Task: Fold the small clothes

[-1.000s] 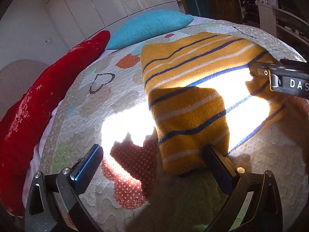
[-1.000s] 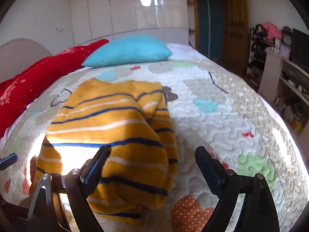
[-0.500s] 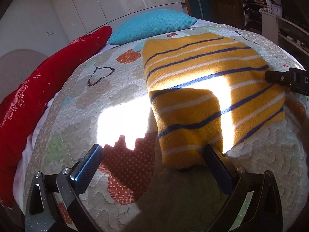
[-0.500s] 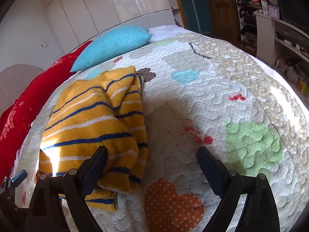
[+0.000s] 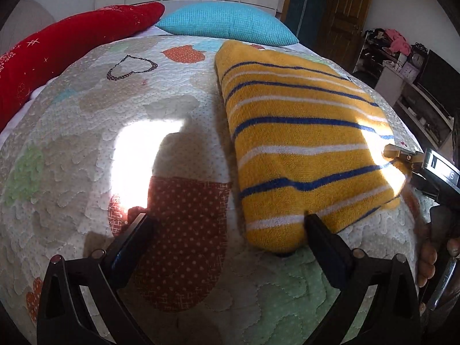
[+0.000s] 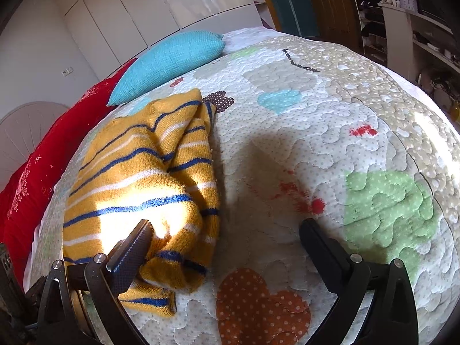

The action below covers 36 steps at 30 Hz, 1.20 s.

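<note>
A yellow sweater (image 5: 304,149) w/ blue and white stripes is laid on the bed quilt (image 5: 86,132), folded into a thick block. In the left wrist view its near edge is seen just by the right finger of the left hand-held gripper (image 5: 227,224). That finger's tip is right at the sweater's bottom edge; if it touches can't be told. The left finger is set over a red dotted heart patch on the quilt. The jaws are spread wide, w/ only a corner of the sweater between them and nothing pinched.

In the right wrist view the right hand-held gripper (image 6: 227,230) is seen w/ jaws opening, almost fully apart. The sweater (image 6: 138,189) is bunched at the left finger, which is pressed against the knit or just over it. Bare quilt is seen between the fingers, so nothing is grasped.

The right hand-held gripper's body and a person's fingers (image 5: 425,261) are seen at the right edge of the left wrist view, next to the sweater's sunlit corner.

A teal pillow (image 5: 227,26) and a red pillow (image 5: 72,46) are placed at the head of the bed, well apart from the sweater's near end.
</note>
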Each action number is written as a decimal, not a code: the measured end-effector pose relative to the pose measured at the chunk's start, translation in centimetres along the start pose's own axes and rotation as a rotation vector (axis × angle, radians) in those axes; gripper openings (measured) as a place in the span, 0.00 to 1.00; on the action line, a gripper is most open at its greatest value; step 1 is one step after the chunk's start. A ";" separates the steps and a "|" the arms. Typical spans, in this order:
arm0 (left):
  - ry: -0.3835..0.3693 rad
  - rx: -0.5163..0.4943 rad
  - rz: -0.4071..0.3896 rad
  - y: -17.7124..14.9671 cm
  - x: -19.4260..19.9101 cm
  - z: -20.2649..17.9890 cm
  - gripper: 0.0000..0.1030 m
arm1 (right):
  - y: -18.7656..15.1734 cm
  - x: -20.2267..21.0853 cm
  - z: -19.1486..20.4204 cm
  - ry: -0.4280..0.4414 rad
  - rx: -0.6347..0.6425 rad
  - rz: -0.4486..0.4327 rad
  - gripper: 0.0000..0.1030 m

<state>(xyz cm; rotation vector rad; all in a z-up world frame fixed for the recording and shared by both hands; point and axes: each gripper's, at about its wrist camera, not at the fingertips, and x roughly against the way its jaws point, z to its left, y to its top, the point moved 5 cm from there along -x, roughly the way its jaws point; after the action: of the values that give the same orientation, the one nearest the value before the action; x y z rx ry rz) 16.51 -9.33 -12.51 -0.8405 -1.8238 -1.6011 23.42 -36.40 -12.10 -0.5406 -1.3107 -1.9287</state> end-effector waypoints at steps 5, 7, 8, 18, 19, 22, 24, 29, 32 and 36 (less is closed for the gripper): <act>-0.014 0.005 -0.010 0.0 0.1 0.1 1.00 | 0.0 0.1 -0.4 0.044 -0.039 -0.010 1.00; -0.020 0.011 -0.014 0.0 0.2 0.1 1.00 | 0.0 0.0 -0.5 0.055 -0.048 -0.005 1.00; -0.022 0.012 -0.015 0.0 0.2 0.1 1.00 | 0.0 0.0 -0.5 0.053 -0.046 0.002 1.00; -0.043 0.025 -0.022 0.0 0.5 0.3 1.00 | 0.1 -0.4 -0.3 0.021 -0.025 0.018 1.00; -0.044 0.027 -0.022 0.0 0.5 0.2 1.00 | 0.1 -0.4 -0.2 0.015 -0.020 0.018 1.00; -0.039 0.022 -0.024 -0.1 0.5 0.2 1.00 | 0.1 -0.3 -0.2 0.008 -0.017 0.002 1.00; -0.041 0.024 -0.024 -0.1 0.5 0.2 1.00 | 0.0 -0.2 -0.2 0.012 -0.019 -0.002 1.00; -0.065 0.026 -0.018 -0.1 0.9 0.4 1.00 | 0.1 -0.1 0.1 -0.005 0.004 0.028 1.00; -0.165 0.047 0.023 0.6 2.2 1.2 1.00 | 0.9 0.0 0.5 0.007 0.023 0.076 1.00; -0.233 0.105 -0.014 3.8 3.6 3.4 1.00 | 3.0 1.3 1.9 0.137 0.028 0.039 0.97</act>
<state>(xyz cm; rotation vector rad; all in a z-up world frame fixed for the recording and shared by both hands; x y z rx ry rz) 17.08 -5.27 -7.77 -1.0029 -2.0591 -1.4517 24.80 -35.72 -8.63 -0.4104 -1.2293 -1.8784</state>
